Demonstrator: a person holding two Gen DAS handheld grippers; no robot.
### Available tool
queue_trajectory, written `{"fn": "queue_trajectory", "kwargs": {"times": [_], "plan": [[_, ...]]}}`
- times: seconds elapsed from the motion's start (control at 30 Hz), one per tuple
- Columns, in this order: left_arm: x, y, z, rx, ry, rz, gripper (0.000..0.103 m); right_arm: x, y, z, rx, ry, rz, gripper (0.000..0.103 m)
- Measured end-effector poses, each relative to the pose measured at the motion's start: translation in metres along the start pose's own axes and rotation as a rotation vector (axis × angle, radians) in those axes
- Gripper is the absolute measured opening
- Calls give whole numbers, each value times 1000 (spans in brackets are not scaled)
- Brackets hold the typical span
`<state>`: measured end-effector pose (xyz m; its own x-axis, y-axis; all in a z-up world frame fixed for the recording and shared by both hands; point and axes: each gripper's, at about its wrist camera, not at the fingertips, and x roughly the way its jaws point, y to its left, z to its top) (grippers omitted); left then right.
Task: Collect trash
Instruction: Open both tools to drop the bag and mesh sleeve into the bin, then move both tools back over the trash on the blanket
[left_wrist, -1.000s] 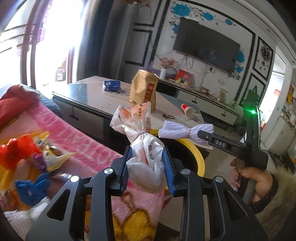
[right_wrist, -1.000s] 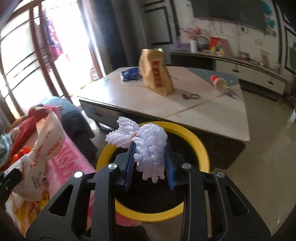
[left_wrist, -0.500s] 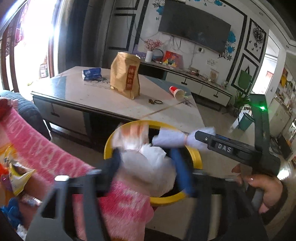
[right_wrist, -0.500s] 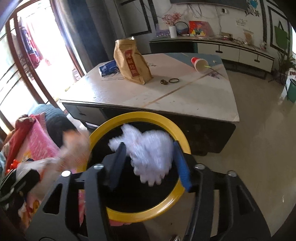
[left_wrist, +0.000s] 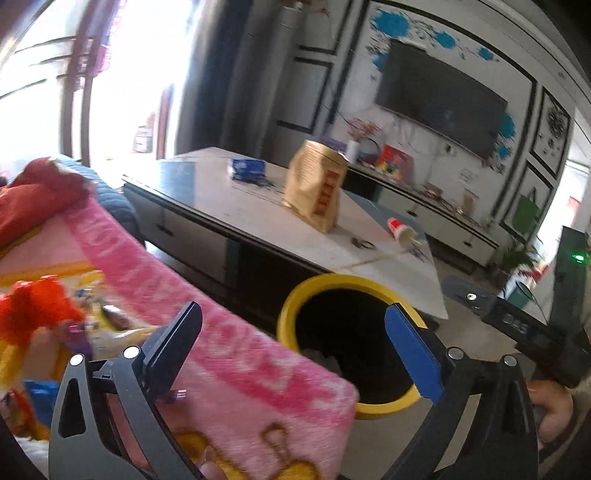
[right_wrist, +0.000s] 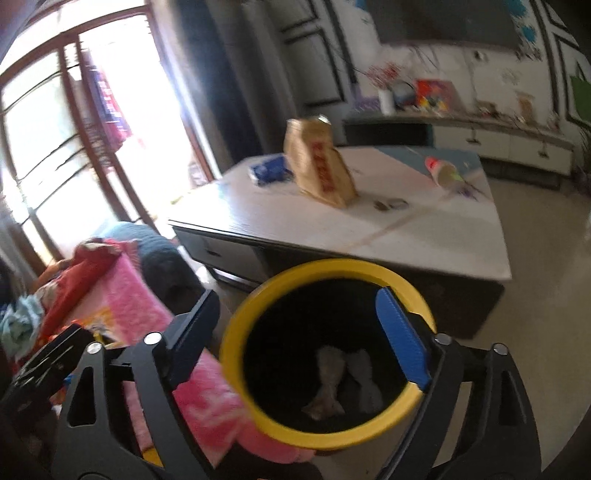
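A black bin with a yellow rim (left_wrist: 291, 295) (right_wrist: 236, 321) stands on the floor between the sofa and the coffee table. Two tied plastic bags lie at its bottom: one (right_wrist: 327, 384) beside the other (right_wrist: 364, 380). My left gripper (left_wrist: 295, 336) is open and empty above the bin's near edge. My right gripper (right_wrist: 295, 332) is open and empty right over the bin's mouth. The right gripper's body (left_wrist: 524, 325) shows at the right of the left wrist view.
A pink blanket (left_wrist: 229, 354) (right_wrist: 147, 317) covers the sofa at the left, with colourful wrappers (left_wrist: 44, 325) on it. The coffee table (left_wrist: 258, 221) (right_wrist: 424, 236) holds a brown paper bag (left_wrist: 317, 188) (right_wrist: 317, 162), a blue packet (left_wrist: 247, 168) and a tipped paper cup (left_wrist: 400, 230) (right_wrist: 441, 171).
Both grippers opened over the bin. The printed bag dropped from the left one and the white bag from the right one; both now lie inside the bin.
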<state>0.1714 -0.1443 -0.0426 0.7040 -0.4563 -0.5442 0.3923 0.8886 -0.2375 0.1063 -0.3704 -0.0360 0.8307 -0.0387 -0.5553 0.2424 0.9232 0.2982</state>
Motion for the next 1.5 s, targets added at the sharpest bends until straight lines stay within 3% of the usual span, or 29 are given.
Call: {"fn": "queue_trajectory", "kwargs": {"times": [0.2, 0.5, 1.5], "plan": [[-24, 21, 0, -41, -37, 52, 96, -20, 41, -5, -97, -50, 89, 85], [-60, 45, -12, -78, -78, 115, 96, -31, 76, -15, -169, -44, 175, 85], [-142, 136, -34, -220, -165, 343, 97, -40, 184, -90, -368, 131, 406, 88]]}}
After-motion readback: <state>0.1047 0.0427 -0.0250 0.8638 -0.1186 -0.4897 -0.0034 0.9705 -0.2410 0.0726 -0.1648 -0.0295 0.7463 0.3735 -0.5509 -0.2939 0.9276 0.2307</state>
